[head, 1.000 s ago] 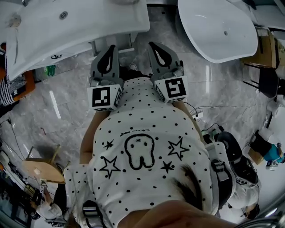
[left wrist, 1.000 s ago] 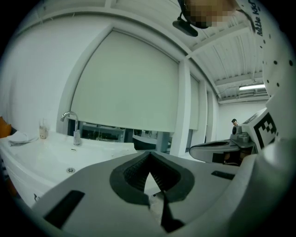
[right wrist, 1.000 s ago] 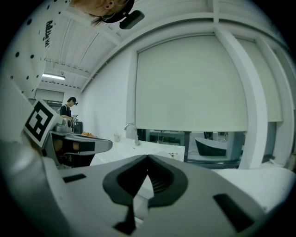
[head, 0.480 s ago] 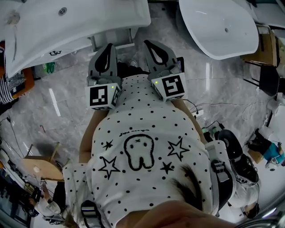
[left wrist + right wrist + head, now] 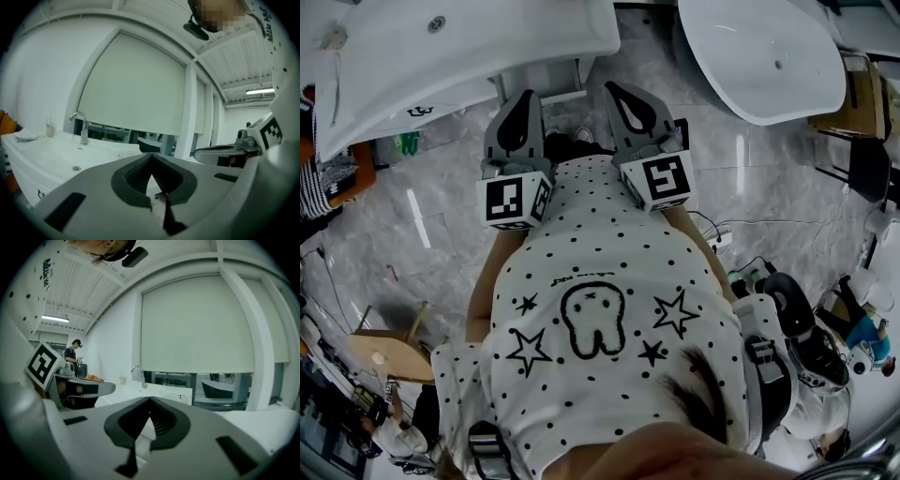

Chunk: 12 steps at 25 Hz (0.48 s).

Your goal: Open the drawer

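Observation:
No drawer shows plainly; a white cabinet front [image 5: 542,77] sits under the long white washbasin [image 5: 441,52] ahead of me. I hold both grippers side by side in front of my dotted shirt, pointing at that cabinet. The left gripper [image 5: 526,97] is shut with nothing in it, and its tips meet in the left gripper view [image 5: 151,157]. The right gripper [image 5: 617,91] is shut and holds nothing, tips together in the right gripper view [image 5: 150,402]. Both stand clear of the cabinet. A chrome tap [image 5: 83,126] stands on the basin top [image 5: 51,152].
An oval white basin [image 5: 759,56] lies at the upper right. Grey marble floor [image 5: 769,206] spreads around, with a wooden stool [image 5: 384,356] at lower left and black gear with cables [image 5: 787,323] at right. A person [image 5: 71,355] stands far off.

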Motion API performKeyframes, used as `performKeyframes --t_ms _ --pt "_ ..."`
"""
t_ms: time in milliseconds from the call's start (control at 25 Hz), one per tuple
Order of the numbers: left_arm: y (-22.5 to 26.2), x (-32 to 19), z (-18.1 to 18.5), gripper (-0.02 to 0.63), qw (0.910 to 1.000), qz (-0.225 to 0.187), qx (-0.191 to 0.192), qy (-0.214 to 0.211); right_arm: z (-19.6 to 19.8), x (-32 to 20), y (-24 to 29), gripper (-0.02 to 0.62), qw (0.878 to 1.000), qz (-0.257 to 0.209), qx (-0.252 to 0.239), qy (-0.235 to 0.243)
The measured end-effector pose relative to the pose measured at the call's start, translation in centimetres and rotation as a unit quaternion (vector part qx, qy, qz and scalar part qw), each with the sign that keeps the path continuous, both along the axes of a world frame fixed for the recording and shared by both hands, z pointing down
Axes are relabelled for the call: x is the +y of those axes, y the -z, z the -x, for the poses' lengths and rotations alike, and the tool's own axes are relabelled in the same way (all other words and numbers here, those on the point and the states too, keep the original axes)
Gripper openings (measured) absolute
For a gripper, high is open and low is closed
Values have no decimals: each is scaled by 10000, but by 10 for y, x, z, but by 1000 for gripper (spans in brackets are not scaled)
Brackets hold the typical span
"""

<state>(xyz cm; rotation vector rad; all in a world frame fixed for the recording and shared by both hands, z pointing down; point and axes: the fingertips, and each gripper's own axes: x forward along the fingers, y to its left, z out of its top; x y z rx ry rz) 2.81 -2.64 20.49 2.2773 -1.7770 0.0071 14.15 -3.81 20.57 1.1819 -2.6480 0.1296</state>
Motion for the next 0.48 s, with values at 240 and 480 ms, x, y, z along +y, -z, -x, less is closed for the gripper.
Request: performKeyframes --t_ms 240,480 --pt "1 6 -1 3 10000 -28 66 3 1 4 3 14 9999 -83 1 66" --pt "-2 6 -4 3 9999 -38 95 -40 0 4 -3 14 9999 24 63 119"
